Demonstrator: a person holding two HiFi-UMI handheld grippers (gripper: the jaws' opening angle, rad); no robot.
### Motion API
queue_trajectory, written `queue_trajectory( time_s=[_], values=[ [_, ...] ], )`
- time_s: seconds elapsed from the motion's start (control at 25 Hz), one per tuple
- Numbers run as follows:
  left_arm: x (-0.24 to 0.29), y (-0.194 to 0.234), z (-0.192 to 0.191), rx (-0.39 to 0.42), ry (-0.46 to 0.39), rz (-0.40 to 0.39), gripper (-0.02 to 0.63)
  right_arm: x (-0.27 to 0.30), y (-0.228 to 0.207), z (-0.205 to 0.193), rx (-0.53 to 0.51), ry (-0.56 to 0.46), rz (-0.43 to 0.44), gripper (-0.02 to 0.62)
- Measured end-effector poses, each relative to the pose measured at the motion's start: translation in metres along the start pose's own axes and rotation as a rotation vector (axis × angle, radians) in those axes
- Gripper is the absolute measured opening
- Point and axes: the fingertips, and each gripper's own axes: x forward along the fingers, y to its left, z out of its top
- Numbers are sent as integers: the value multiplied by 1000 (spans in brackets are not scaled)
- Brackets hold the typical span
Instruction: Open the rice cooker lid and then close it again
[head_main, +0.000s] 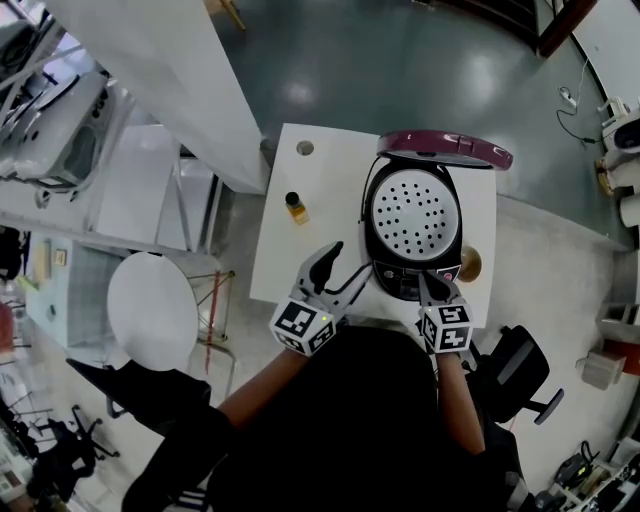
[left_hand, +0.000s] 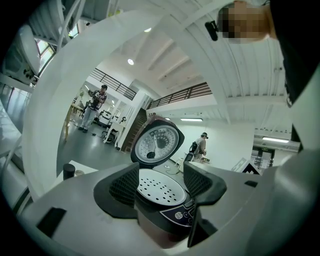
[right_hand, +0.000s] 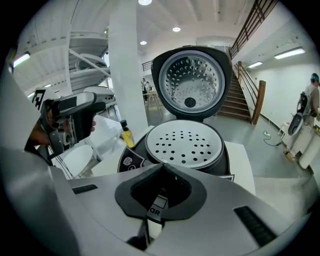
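A rice cooker (head_main: 400, 281) sits on the right half of a white desk (head_main: 290, 262), reaching from the near edge almost to the far edge; its lid (head_main: 445, 148) stands fully open, upright above the far edge, and a perforated tray (head_main: 412, 215) covers the pot. The left gripper (head_main: 349, 264) hovers off the cooker's front left, fingers spread with nothing between them; the right gripper (head_main: 428, 280) points down at the front panel, fingers pressed together on nothing. Closing looks to be the step left. Likely risks: pressed-together fingers may slip off the smooth lid, letting it slam; a hard push near the hinge could shove the cooker toward the far edge; the spread left fingers, close to the rim, could get trapped under the falling lid; a small bottle (head_main: 296, 206) near the left edge could be knocked.
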Motion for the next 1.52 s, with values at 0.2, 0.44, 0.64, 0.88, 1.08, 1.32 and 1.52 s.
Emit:
queue_trajectory(
  time_s=[0.2,0.44,0.64,0.88,1.08,1.32,1.52],
  values=[
    [-6,5,-2,-4,3,4,253,0,2,0,-1,-6,-15,0],
    [-6,4,-3,-15,-9,-14,253,0,1,-1,36,5,-6,0],
    [-6,8,-4,-82,-25,-30,253,4,3,-1,38,11,4,0],
    [3,2,1,-87,-14,-87,253,-2,1,5,57,-74,15,0],
    [17,-2,27,-48,-42,-125,253,-11,3,5,99,-110,18,0],
    [40,0,72,-46,-107,-137,253,-19,3,22,134,-184,76,0],
    [63,1,106,9,-132,-136,253,-21,-4,35,133,-201,87,0]
  ],
)
